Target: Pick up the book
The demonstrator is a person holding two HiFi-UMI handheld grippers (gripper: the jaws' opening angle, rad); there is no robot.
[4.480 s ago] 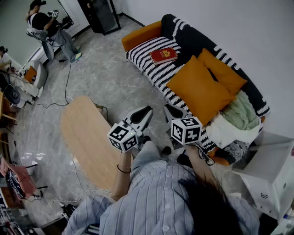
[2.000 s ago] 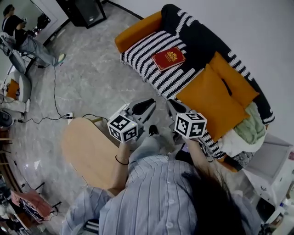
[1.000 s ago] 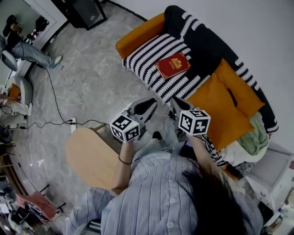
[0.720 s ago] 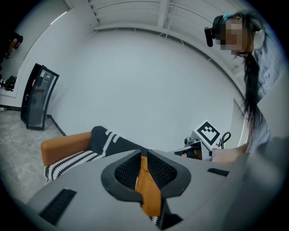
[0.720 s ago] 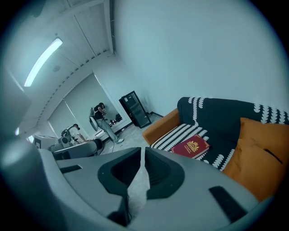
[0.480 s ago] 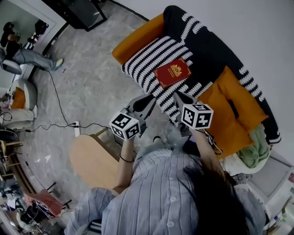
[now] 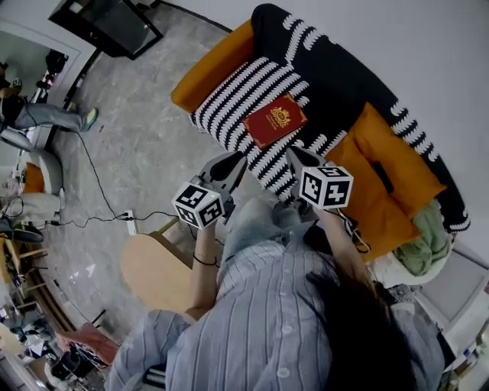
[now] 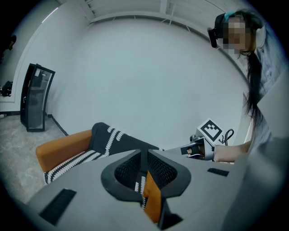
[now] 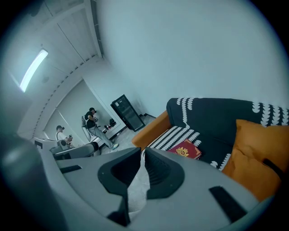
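A red book with a gold emblem lies flat on the black-and-white striped sofa seat; in the right gripper view the book shows just right of the jaws. My left gripper hovers short of the seat's front edge, jaws shut and empty. My right gripper is level with it, a little below and right of the book, also shut with nothing in it. In the left gripper view my left gripper points at the sofa arm, and the right gripper's marker cube shows at right.
Orange cushions lie on the sofa's right half, with a green blanket beyond. An oval wooden table stands behind me at left. A cable runs across the marble floor. People stand far left by a black cabinet.
Both grippers have advanced toward the sofa, and the book now lies closer in front of them. The jaws have stayed shut.
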